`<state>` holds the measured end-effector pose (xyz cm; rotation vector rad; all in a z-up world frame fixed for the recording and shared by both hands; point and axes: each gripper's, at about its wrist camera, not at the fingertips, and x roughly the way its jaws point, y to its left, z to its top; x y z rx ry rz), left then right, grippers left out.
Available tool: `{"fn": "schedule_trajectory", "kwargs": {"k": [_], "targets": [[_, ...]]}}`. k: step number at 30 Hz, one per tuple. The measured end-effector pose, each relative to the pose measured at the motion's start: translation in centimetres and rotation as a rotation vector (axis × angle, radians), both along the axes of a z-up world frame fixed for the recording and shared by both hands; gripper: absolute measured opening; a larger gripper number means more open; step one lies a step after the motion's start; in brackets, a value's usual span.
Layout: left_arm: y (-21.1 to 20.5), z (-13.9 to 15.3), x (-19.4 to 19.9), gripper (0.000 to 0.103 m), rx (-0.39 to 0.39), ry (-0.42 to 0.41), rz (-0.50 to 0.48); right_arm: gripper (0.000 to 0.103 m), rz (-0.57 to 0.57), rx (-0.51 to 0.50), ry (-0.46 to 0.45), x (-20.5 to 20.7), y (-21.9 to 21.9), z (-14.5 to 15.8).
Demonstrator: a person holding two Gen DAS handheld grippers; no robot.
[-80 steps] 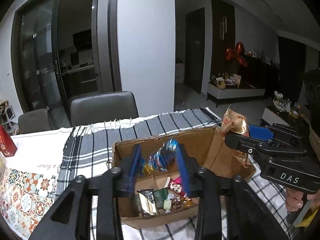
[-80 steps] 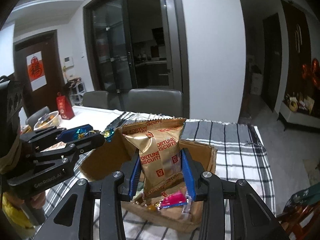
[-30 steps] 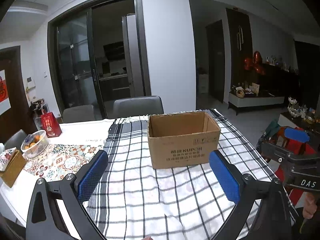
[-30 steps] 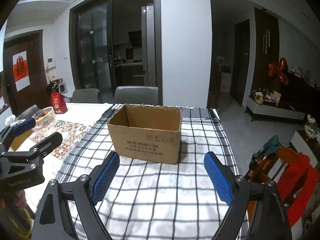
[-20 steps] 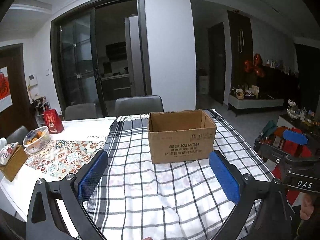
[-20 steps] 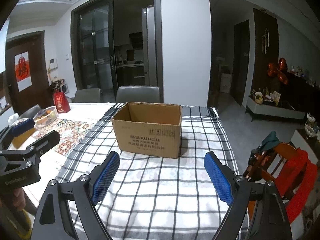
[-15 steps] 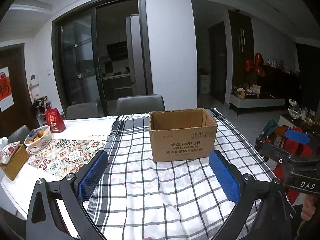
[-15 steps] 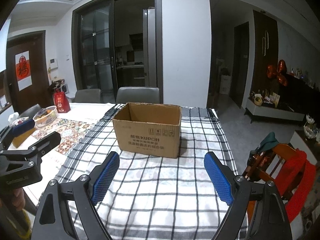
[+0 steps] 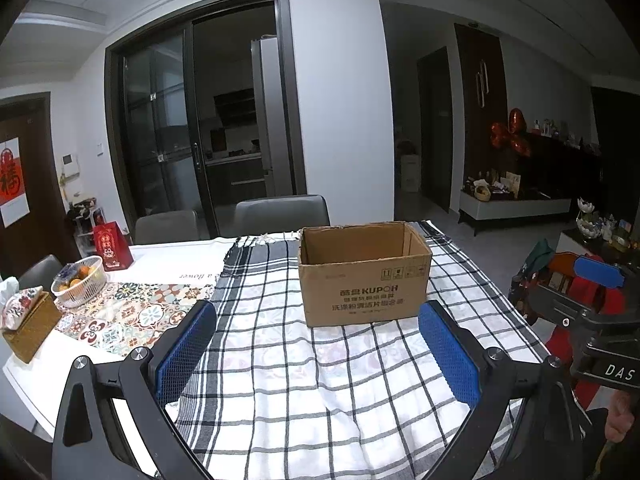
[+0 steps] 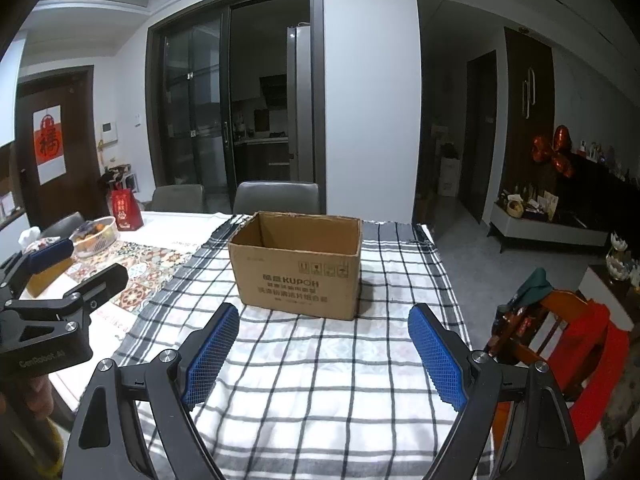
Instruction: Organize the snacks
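Note:
An open brown cardboard box [image 9: 362,280] [image 10: 298,264] stands on the checked cloth [image 9: 312,380] [image 10: 320,364] in the middle of the table. Its inside is hidden from this low angle, and no snack shows. My left gripper [image 9: 316,350] hovers well back from the box, open, with nothing between its blue pads [image 9: 186,346]. My right gripper [image 10: 324,354] is likewise back from the box and open, its blue pads [image 10: 436,362] wide apart and empty. Each gripper shows at the edge of the other's view.
Left of the cloth lie a patterned mat [image 9: 120,312], a white basket of fruit [image 9: 80,286], a red bag [image 9: 112,246] and a tissue box [image 9: 24,322]. Grey chairs [image 9: 280,214] stand behind the table. A wooden chair with red cloth [image 10: 576,344] stands at right.
Earlier both grippers held snacks over the box; now both are open and empty, drawn back from it. Over the last second the box has shrunk slightly in both views.

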<state>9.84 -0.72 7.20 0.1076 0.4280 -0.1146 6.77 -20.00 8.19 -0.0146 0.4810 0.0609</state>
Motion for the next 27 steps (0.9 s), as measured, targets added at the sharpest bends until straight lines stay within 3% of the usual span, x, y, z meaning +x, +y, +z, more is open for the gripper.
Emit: {"fn": "schedule_trajectory", "kwargs": {"k": [27], "targets": [[-0.17,-0.53,-0.39,0.103,0.004,0.011,0.0,0.087,-0.01,0.012,0.011,-0.49,-0.53,-0.22]]}}
